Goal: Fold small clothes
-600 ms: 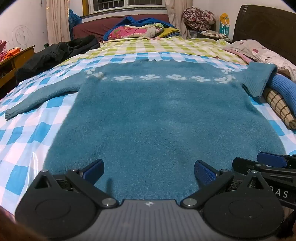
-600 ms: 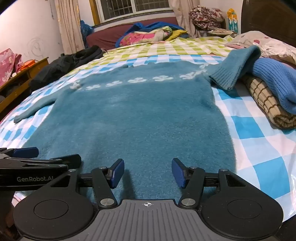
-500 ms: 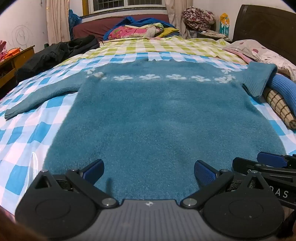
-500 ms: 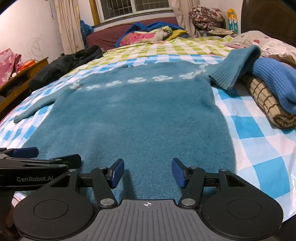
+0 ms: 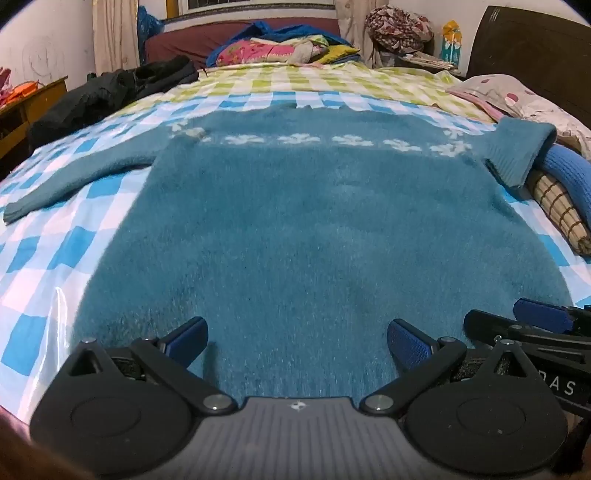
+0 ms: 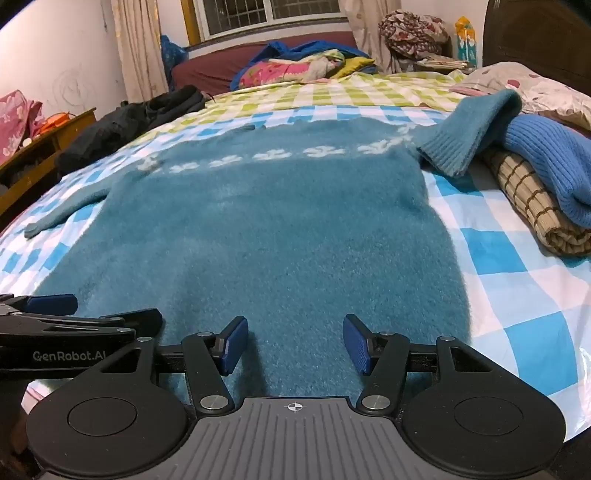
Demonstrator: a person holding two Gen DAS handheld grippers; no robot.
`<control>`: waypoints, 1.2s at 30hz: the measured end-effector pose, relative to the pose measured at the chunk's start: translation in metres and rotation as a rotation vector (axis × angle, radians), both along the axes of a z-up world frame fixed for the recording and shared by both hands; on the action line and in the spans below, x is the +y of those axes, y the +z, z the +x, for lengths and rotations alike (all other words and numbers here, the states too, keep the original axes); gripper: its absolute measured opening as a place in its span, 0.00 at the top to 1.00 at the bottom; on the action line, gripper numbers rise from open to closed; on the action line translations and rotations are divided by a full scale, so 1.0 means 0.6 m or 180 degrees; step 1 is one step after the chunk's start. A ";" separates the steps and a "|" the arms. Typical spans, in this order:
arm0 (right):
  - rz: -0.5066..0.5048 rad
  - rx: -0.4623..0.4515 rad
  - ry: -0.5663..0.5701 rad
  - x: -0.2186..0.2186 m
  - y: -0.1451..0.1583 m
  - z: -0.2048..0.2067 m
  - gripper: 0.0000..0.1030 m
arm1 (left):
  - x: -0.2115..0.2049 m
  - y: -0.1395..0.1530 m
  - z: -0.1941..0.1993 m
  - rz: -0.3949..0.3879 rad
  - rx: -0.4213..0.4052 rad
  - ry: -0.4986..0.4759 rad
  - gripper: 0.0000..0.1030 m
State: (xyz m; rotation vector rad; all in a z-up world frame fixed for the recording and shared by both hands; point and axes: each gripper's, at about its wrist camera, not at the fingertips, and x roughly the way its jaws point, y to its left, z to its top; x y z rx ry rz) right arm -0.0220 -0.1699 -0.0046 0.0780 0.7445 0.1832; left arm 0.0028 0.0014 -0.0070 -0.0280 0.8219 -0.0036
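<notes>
Down at the near hem, the left gripper point(image 5: 297, 341) has its blue-padded fingers point(image 5: 406, 343) spread as wide as they go, with only fuzzy knit showing in the gap and nothing pinched. Just beside it, the right gripper point(image 6: 293, 343) stands partly open, its pads point(image 6: 356, 347) apart over the same hem and likewise holding nothing; each gripper shows at the edge of the other's view. Both point downward at the teal sweater point(image 5: 314, 229), which lies flat on the checked bedsheet point(image 5: 44, 258), hem toward the grippers and neckline away from them. Its long axis therefore runs from the cameras toward the far side of the bed, with a row of white flower motifs point(image 5: 299, 139) crossing the chest. One sleeve point(image 5: 74, 177) stretches out flat to the left across the sheet. The other sleeve point(image 6: 469, 129) bends up to the right, its ribbed cuff draped against a blue knitted garment point(image 6: 546, 162) that rests on a tan checked bundle point(image 6: 528, 199). No box or basket shows; clothes simply sit in loose heaps, dark garments point(image 5: 107, 96) at the far left and colourful bedding point(image 6: 295, 66) beneath the window point(image 6: 273, 14).
</notes>
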 end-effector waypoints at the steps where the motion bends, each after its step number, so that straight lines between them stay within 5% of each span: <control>1: -0.0006 0.0005 0.0001 -0.001 -0.001 0.002 0.44 | 0.000 -0.003 0.002 0.0005 0.0036 0.0002 0.00; 18: -0.0030 0.0018 0.0022 0.005 -0.002 0.001 0.43 | 0.014 -0.021 0.014 -0.0165 0.0281 -0.0039 0.00; 36: 0.0024 0.0020 0.0021 0.003 0.001 0.002 0.43 | 0.008 -0.004 -0.007 -0.0063 0.0009 0.0046 0.00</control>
